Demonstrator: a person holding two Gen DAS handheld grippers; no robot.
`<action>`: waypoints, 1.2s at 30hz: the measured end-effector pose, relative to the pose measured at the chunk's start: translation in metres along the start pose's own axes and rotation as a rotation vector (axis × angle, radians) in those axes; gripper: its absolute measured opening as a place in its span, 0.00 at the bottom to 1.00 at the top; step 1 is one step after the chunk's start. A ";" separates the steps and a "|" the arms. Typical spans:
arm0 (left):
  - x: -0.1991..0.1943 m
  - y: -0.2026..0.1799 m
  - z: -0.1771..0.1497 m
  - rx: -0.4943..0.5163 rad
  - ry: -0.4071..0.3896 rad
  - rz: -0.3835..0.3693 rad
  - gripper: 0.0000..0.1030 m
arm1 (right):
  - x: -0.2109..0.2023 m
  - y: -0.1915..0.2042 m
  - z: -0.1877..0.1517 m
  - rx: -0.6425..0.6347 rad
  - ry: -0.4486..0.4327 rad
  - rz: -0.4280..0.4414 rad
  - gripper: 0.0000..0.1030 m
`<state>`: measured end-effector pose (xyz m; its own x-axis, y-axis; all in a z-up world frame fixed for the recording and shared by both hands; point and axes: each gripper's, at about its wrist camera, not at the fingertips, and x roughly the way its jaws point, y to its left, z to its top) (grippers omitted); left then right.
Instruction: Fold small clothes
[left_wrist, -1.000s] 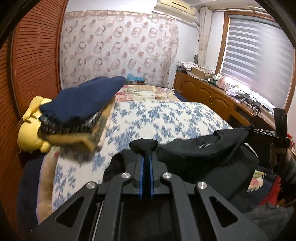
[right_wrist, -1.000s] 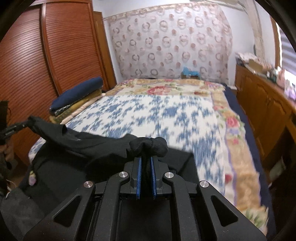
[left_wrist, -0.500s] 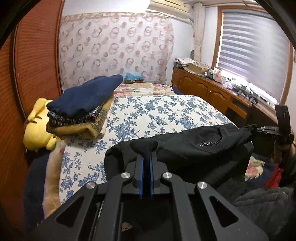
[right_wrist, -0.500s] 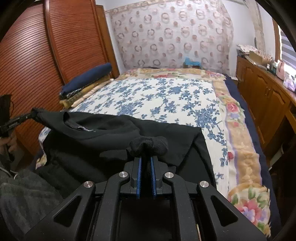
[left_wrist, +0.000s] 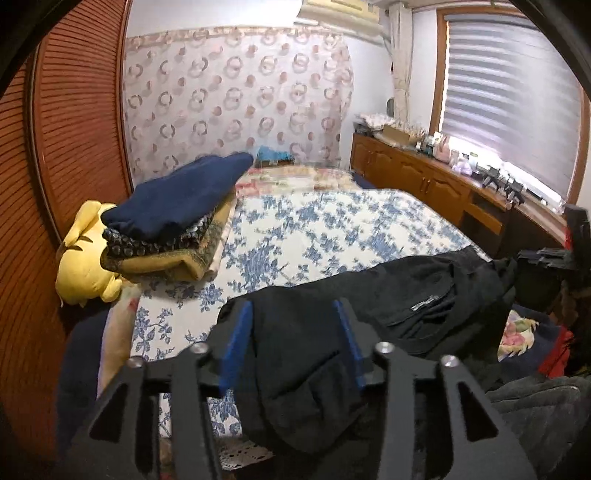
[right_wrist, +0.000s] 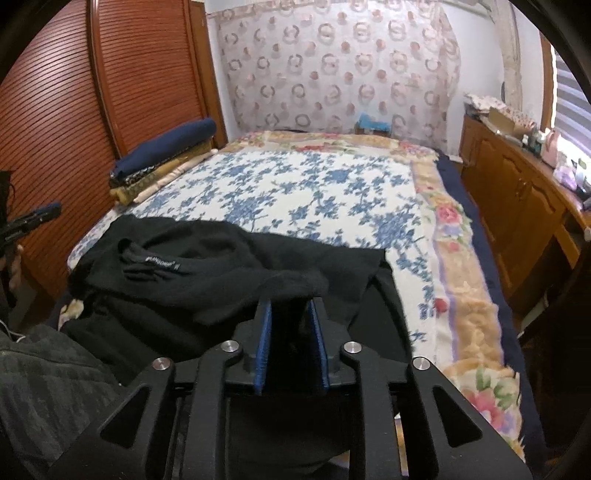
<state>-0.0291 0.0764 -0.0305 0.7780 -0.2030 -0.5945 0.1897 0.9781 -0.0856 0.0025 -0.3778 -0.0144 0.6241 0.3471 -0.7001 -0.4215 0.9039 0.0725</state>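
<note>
Spreading across most of both views, the bed (left_wrist: 332, 229) carries a white cover printed with blue flowers, with a floral border running along its right edge (right_wrist: 465, 280). Next in size, the black garment (right_wrist: 221, 266) lies bunched along the near edge of the bed, its collar label facing up and part of its cloth hanging down over that edge; in the left wrist view the same garment (left_wrist: 424, 291) stretches from the near left corner toward the right. A stack of folded blankets (left_wrist: 173, 221), navy on top, sits at the left edge of the bed, with a yellow plush toy (left_wrist: 83, 258) pressed against its near side. The left gripper (left_wrist: 291, 339) is released, its blue pads spread wide with black cloth lying loose between them. The right gripper (right_wrist: 290, 339) is also released, pads apart, and a fold of the garment rests over its fingertips without being pinched.
</note>
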 end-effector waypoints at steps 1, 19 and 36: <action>0.007 0.001 -0.001 0.003 0.012 0.015 0.58 | -0.002 -0.002 0.001 0.003 -0.008 -0.012 0.29; 0.107 0.055 -0.003 -0.076 0.148 0.106 0.59 | 0.052 -0.030 0.026 0.042 -0.028 -0.066 0.51; 0.143 0.056 -0.010 -0.074 0.228 0.062 0.59 | 0.121 -0.072 0.021 0.125 0.101 -0.115 0.54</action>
<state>0.0867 0.1023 -0.1286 0.6298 -0.1351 -0.7650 0.0950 0.9908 -0.0968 0.1221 -0.3961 -0.0891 0.5913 0.2184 -0.7763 -0.2624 0.9624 0.0709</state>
